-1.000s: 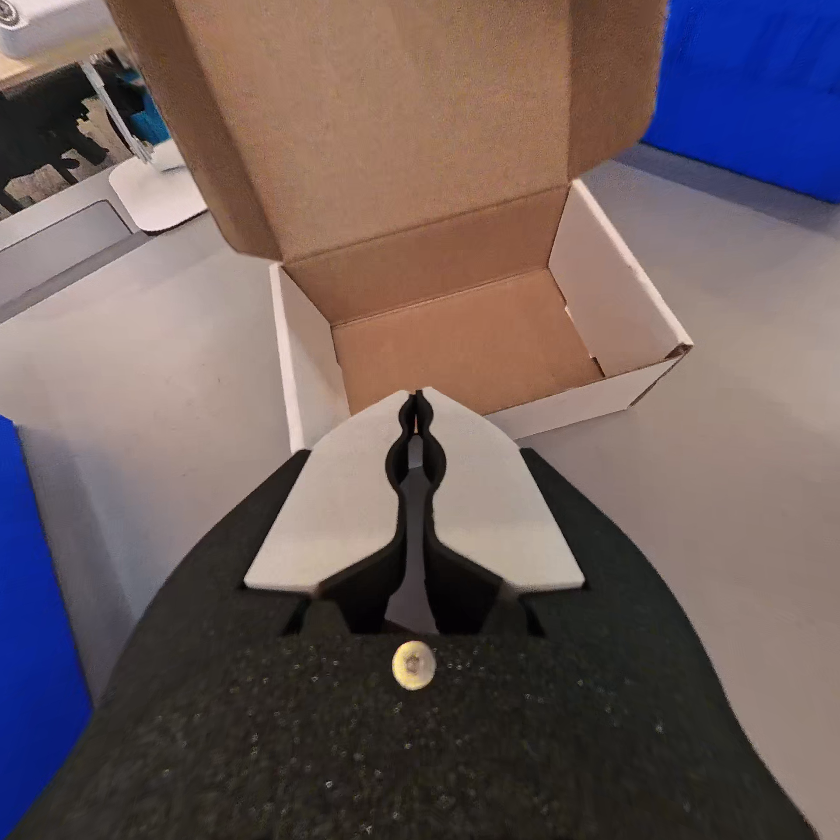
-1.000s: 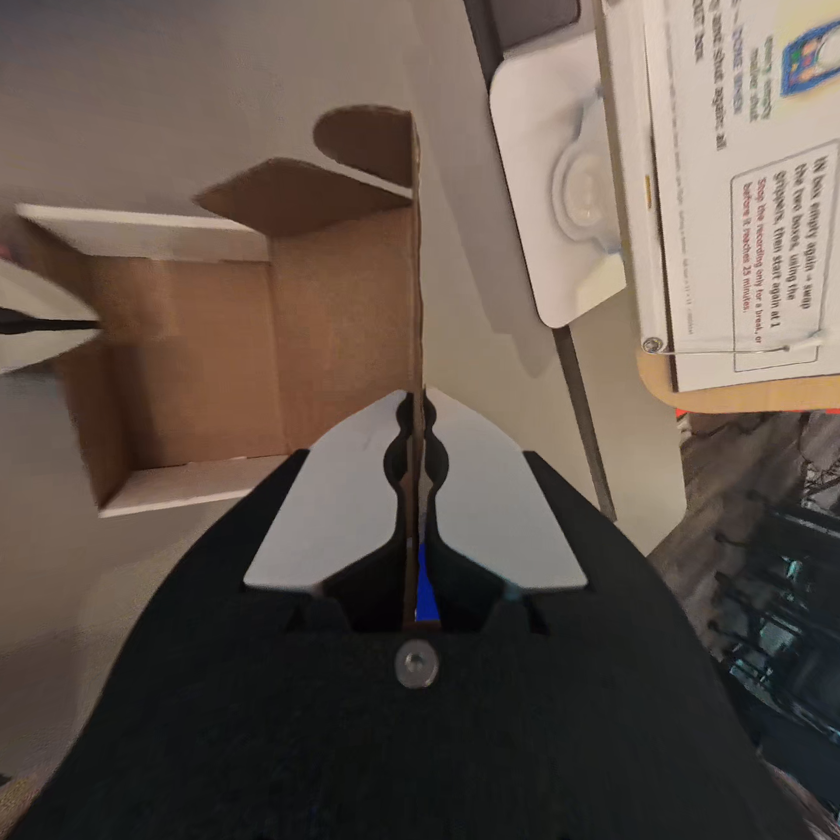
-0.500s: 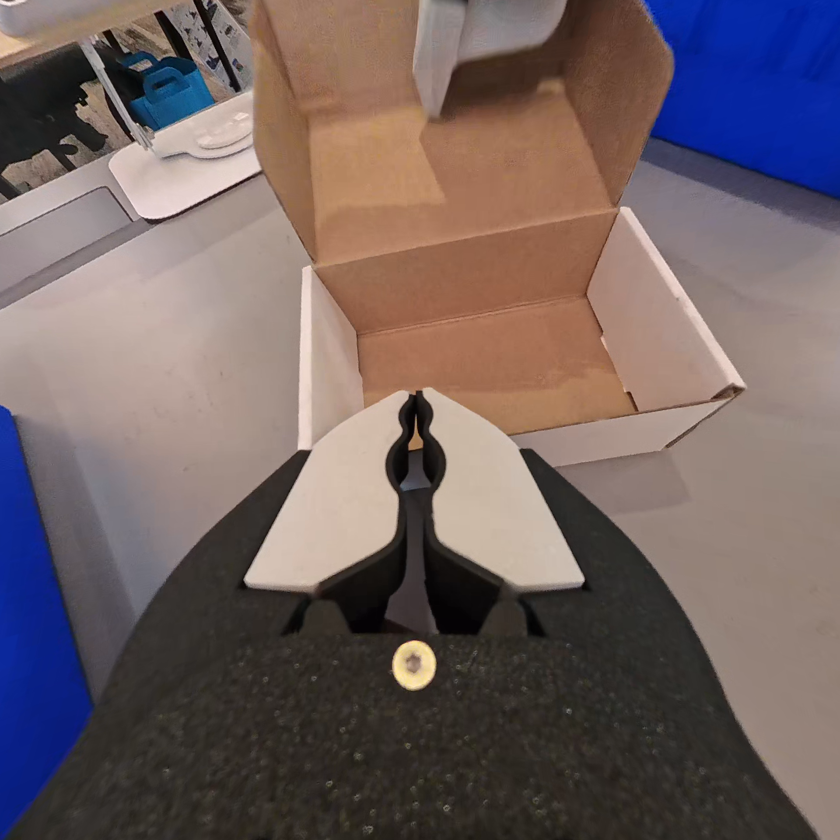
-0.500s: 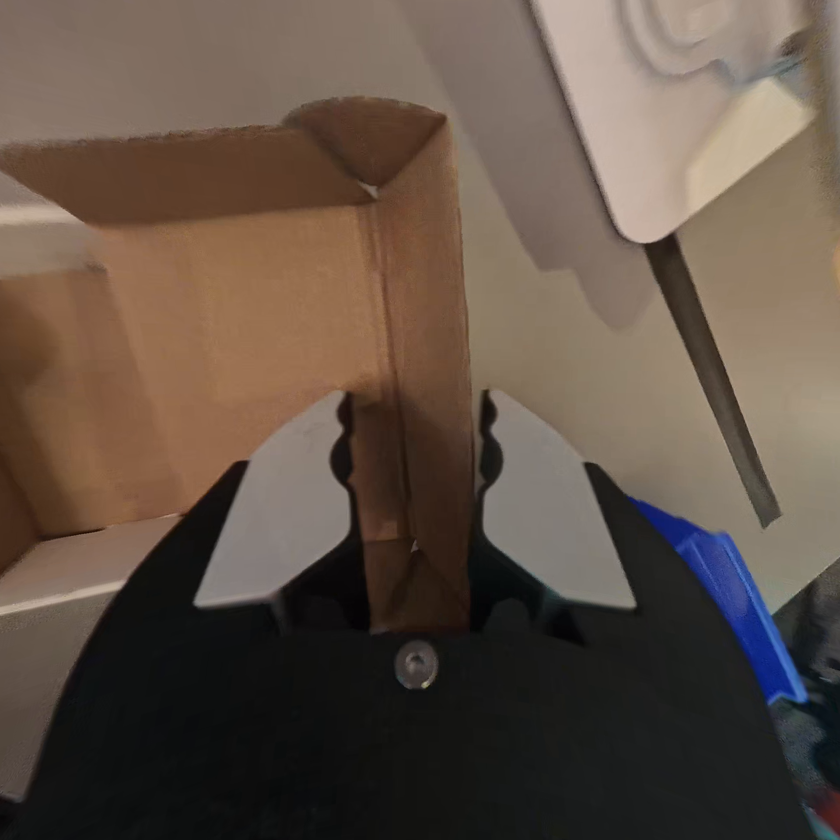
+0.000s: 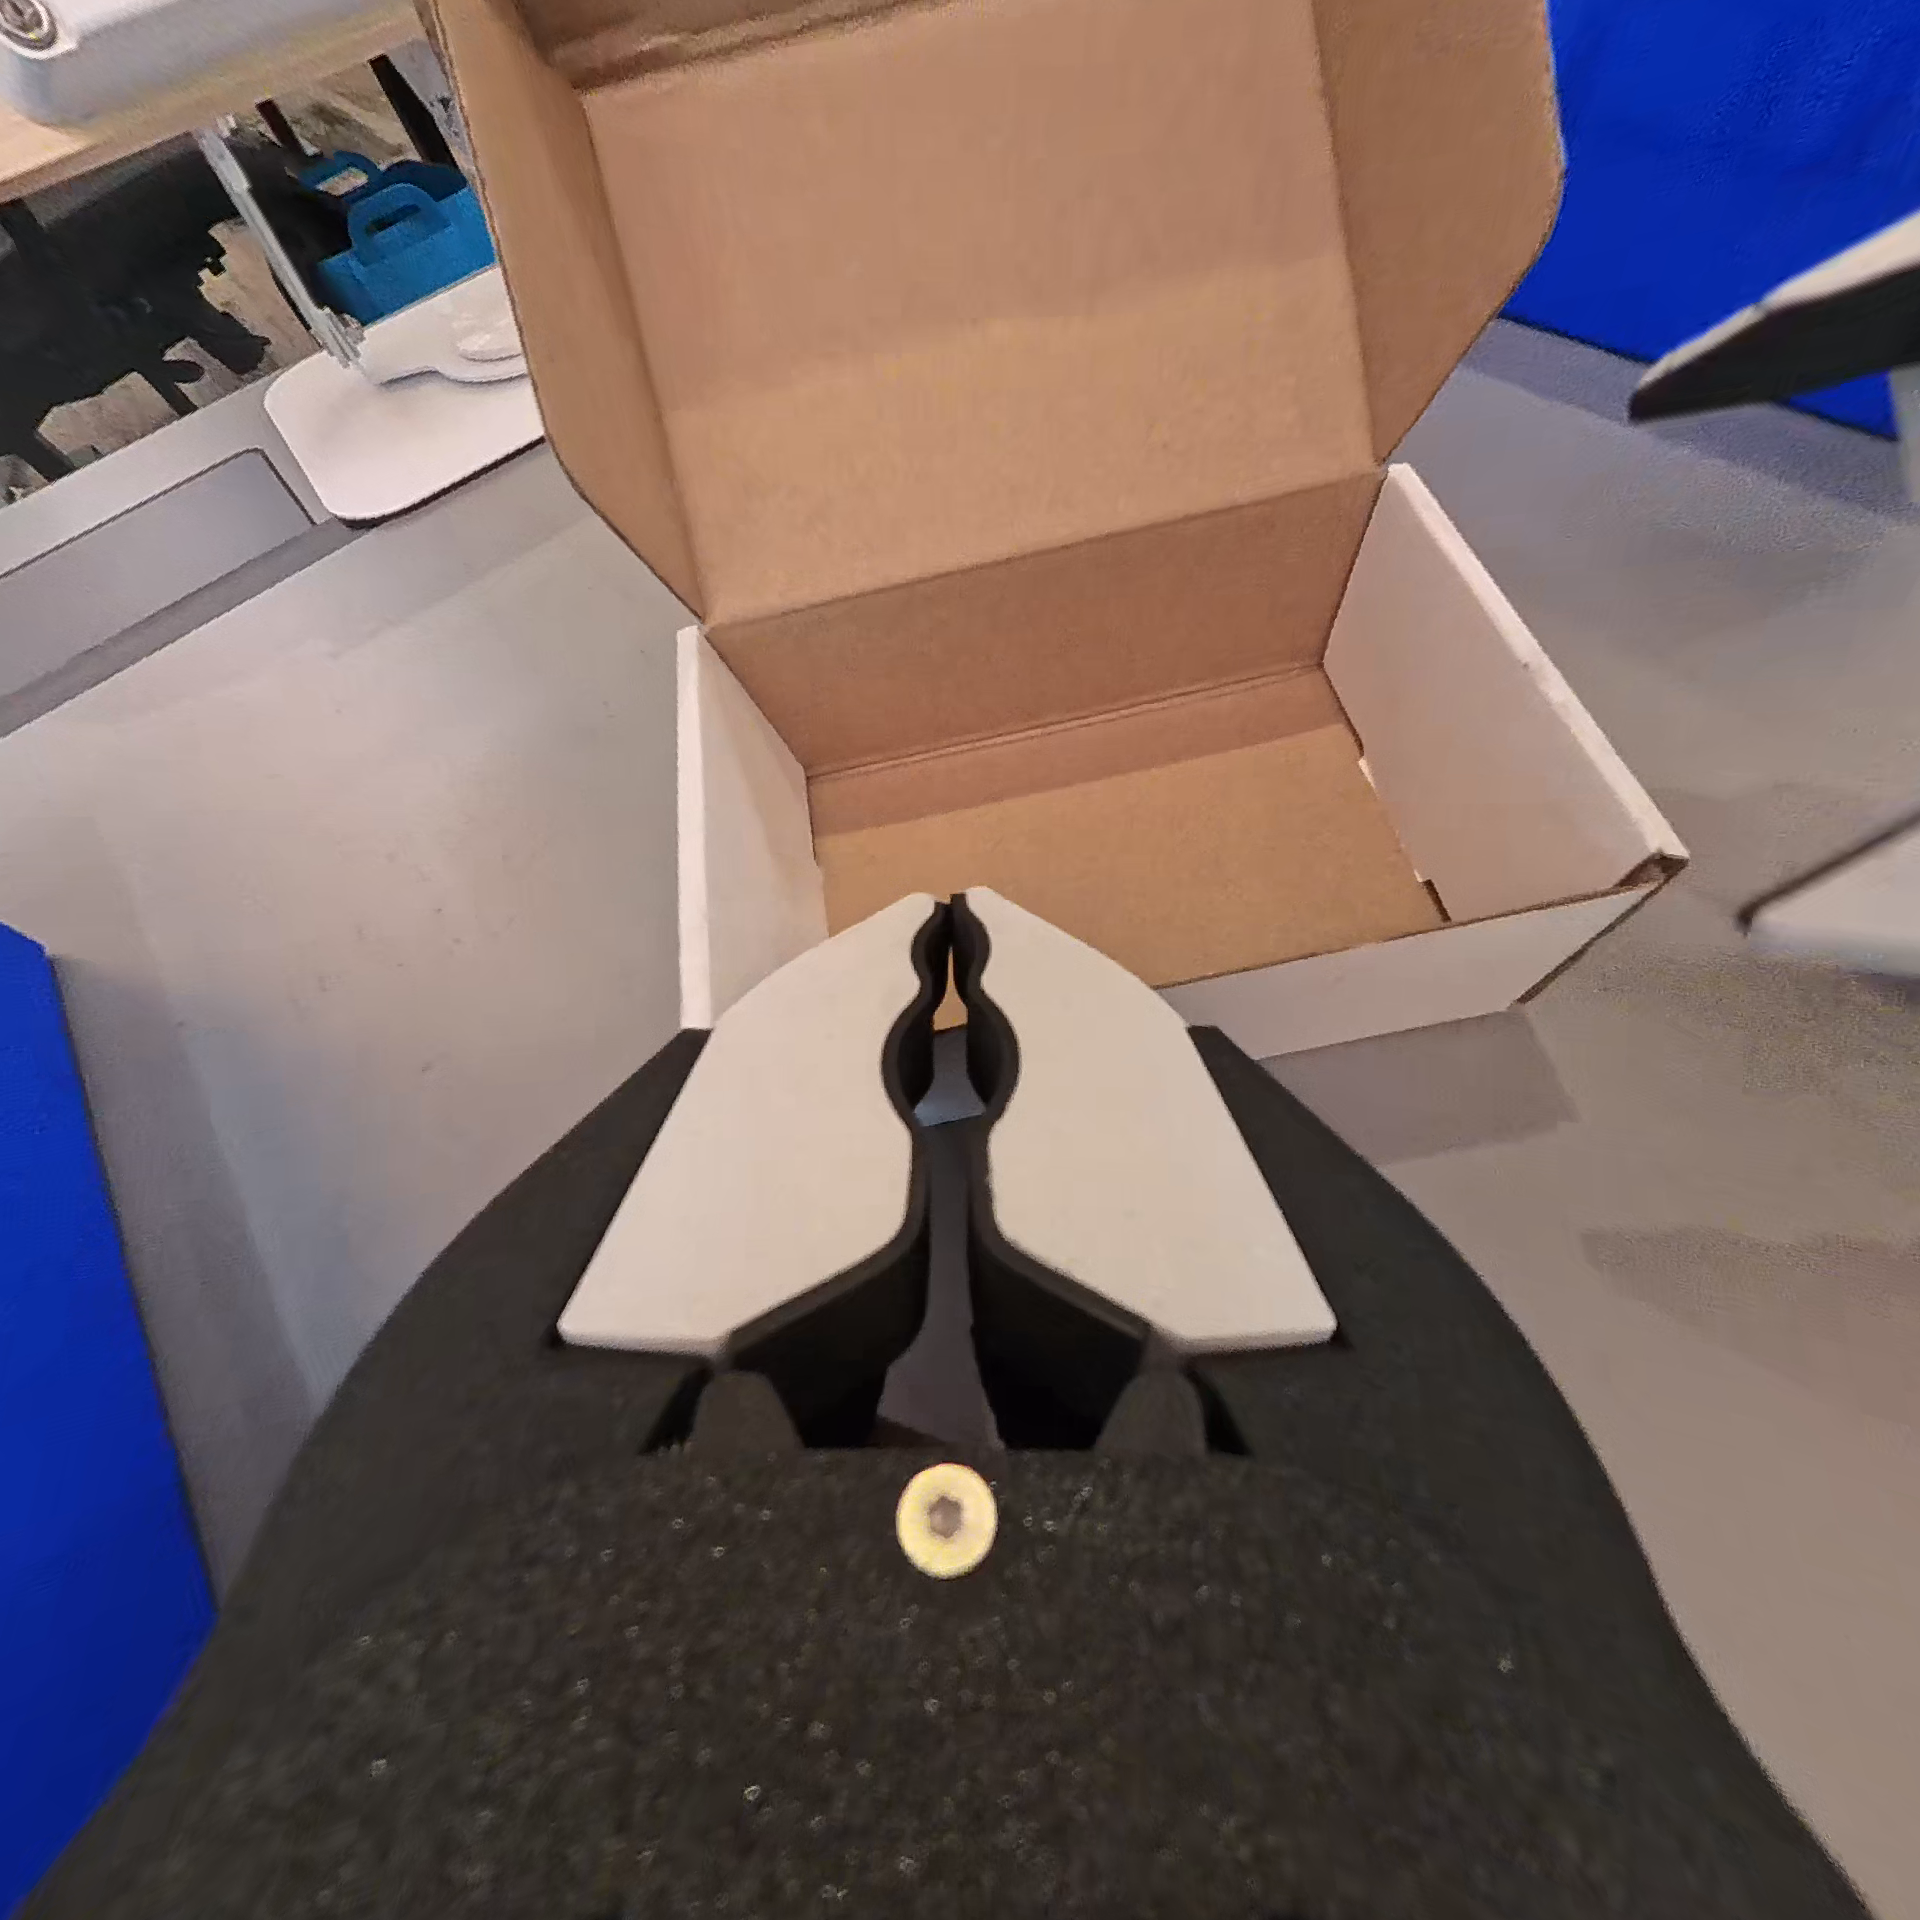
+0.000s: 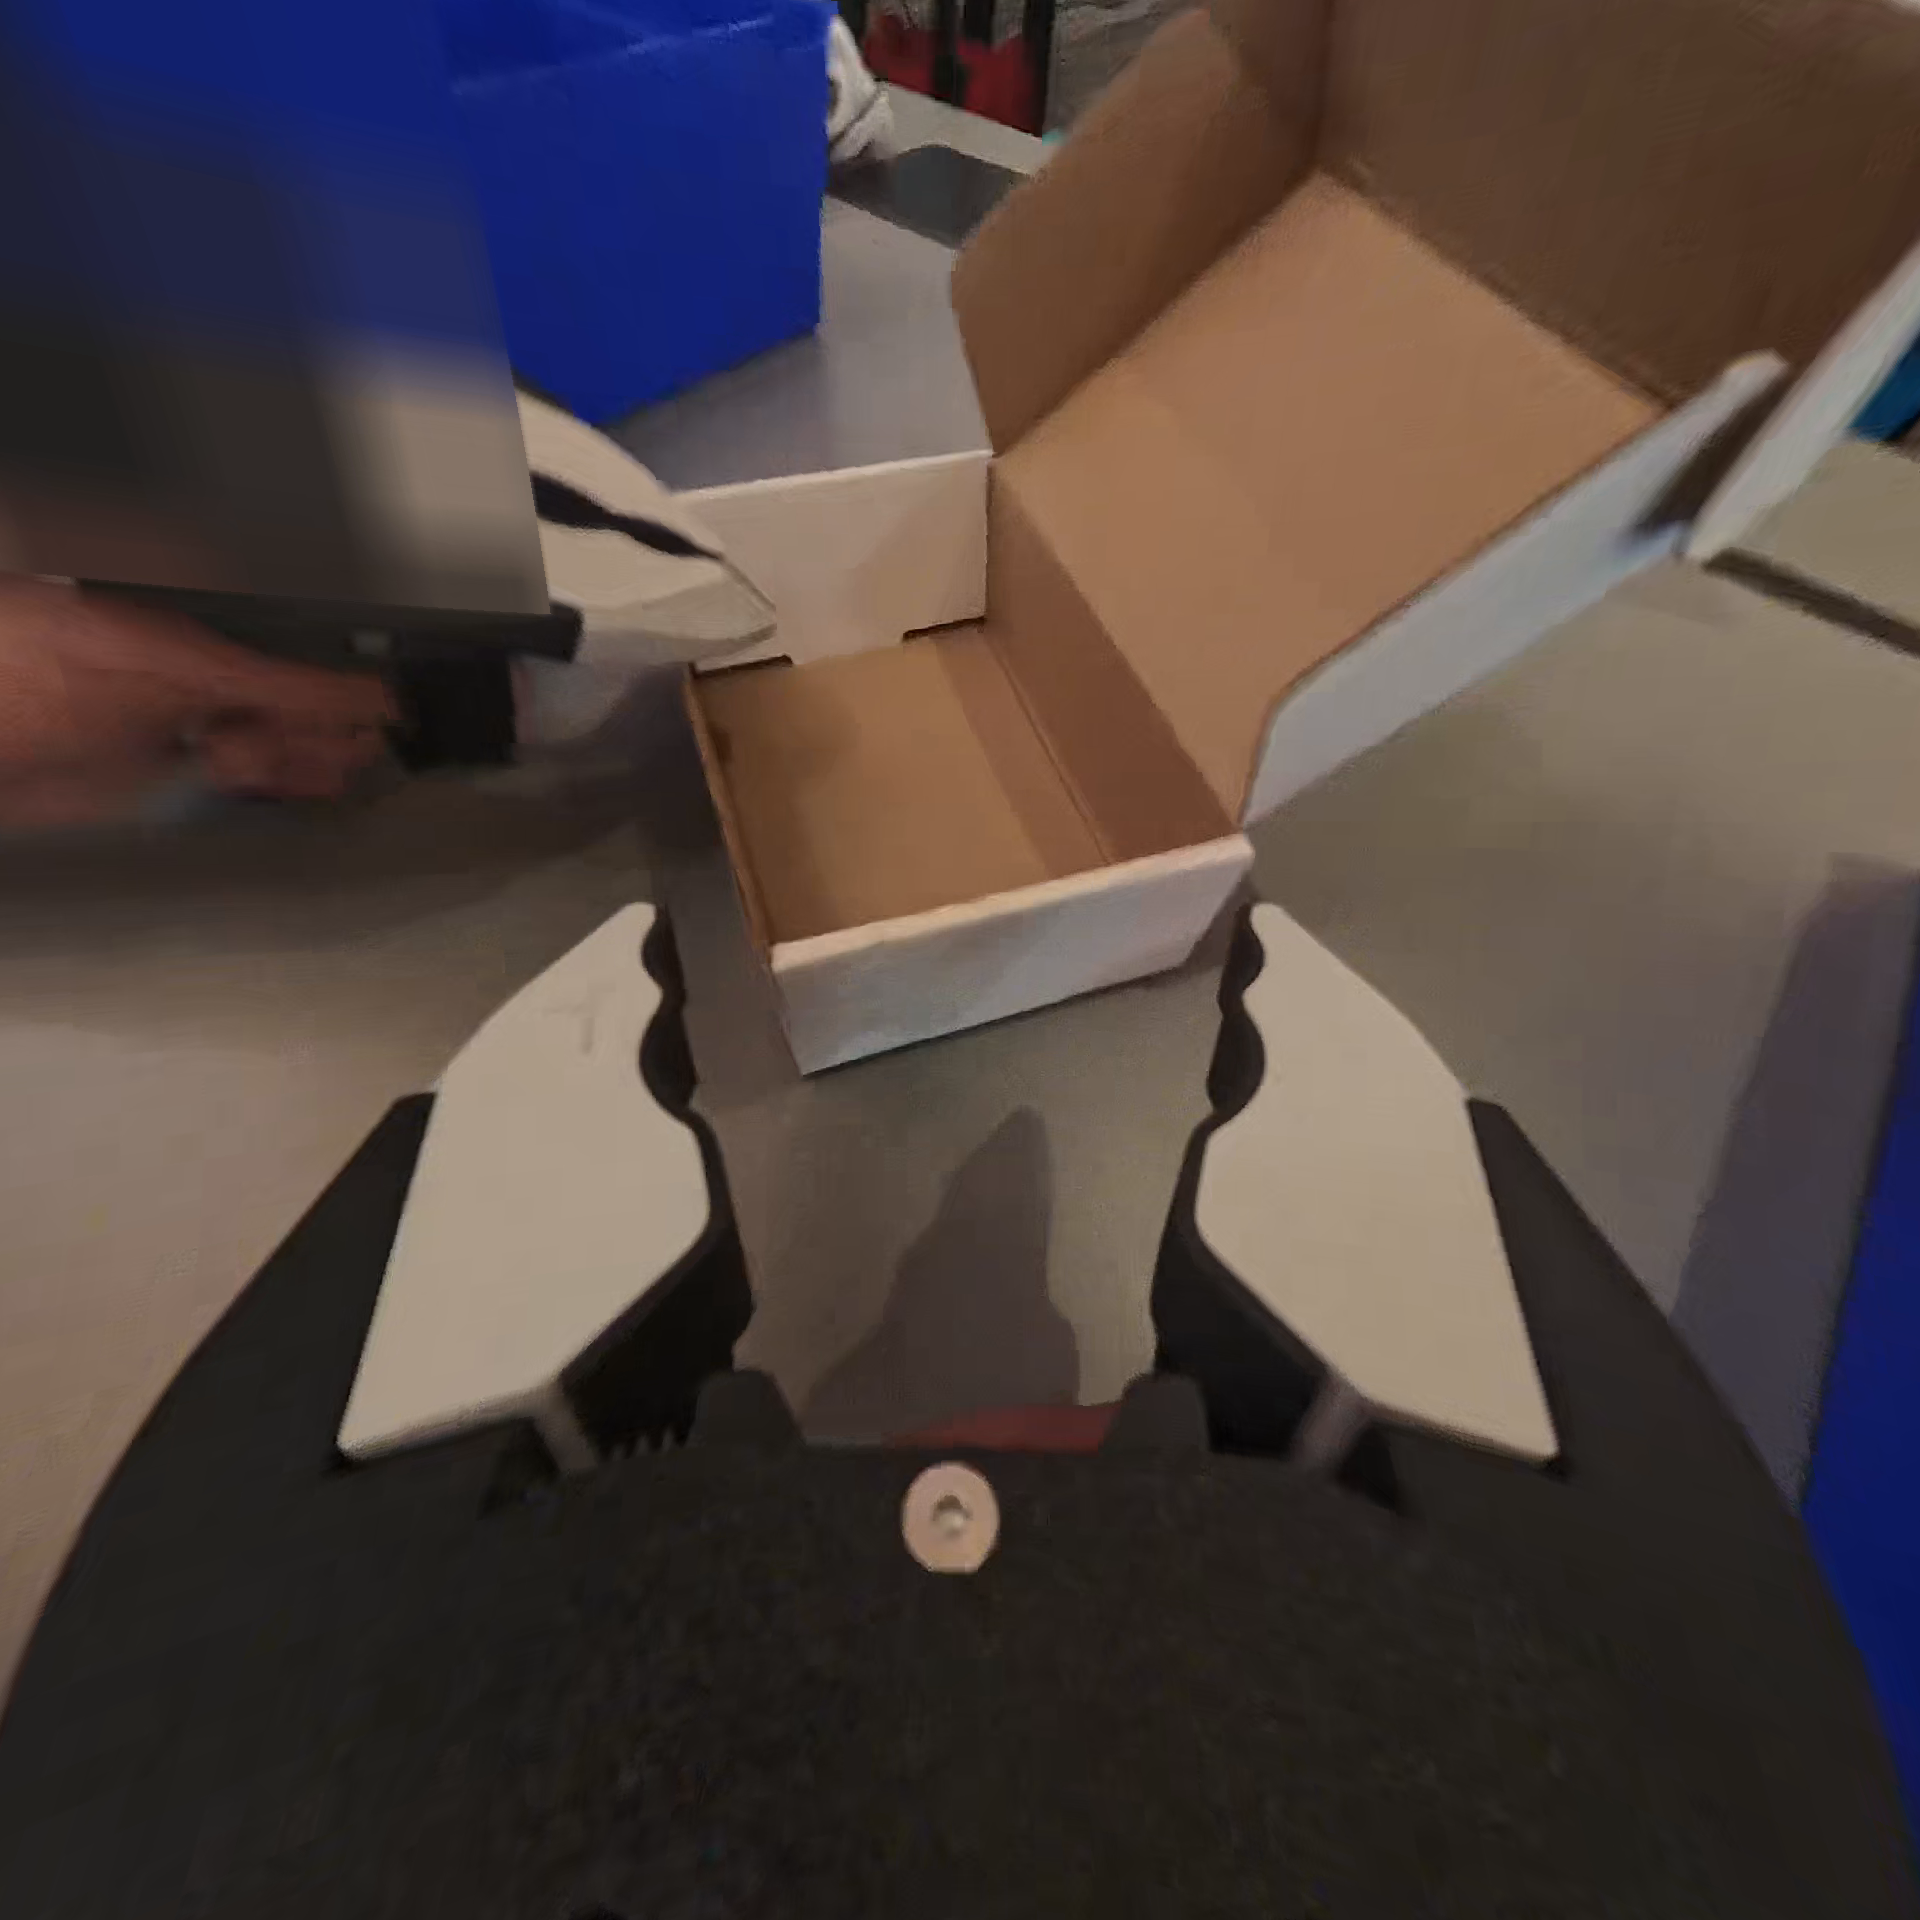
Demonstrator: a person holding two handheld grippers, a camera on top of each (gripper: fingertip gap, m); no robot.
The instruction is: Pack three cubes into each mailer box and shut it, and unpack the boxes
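Note:
A mailer box [image 5: 1475, 748], white outside and brown inside, stands open on the grey table. Its lid [image 5: 987, 312] stands upright at the back. No cubes show inside it. My left gripper [image 5: 953, 906] is shut and empty, with its tips at the box's near wall. In the right wrist view the same box [image 6: 997, 966] lies just beyond my right gripper [image 6: 956, 935], which is open wide, empty and clear of the box. The lid [image 6: 1299, 416] leans off to the right. One of the right gripper's fingers [image 5: 1808, 332] shows at the right edge. The left gripper [image 6: 665, 582], held by a hand, is at the box's far-left side.
A blue bin [image 5: 1714, 156] stands behind the box at the right, and another blue wall [image 5: 52, 1299] is at the left edge. A white stand base [image 5: 395, 447] sits at the back left. The blue bin [image 6: 644, 187] also shows in the right wrist view. Some 12 centimetres of space lies between my two pairs of fingers. My right tips are about 40 centimetres from the white stand base [image 5: 395, 447], my left tips only 35 centimetres.
My right gripper let go of the lid flap, opened wide and swung back to the box's short end. The lid stays up. The left gripper stays shut at the box's near wall.

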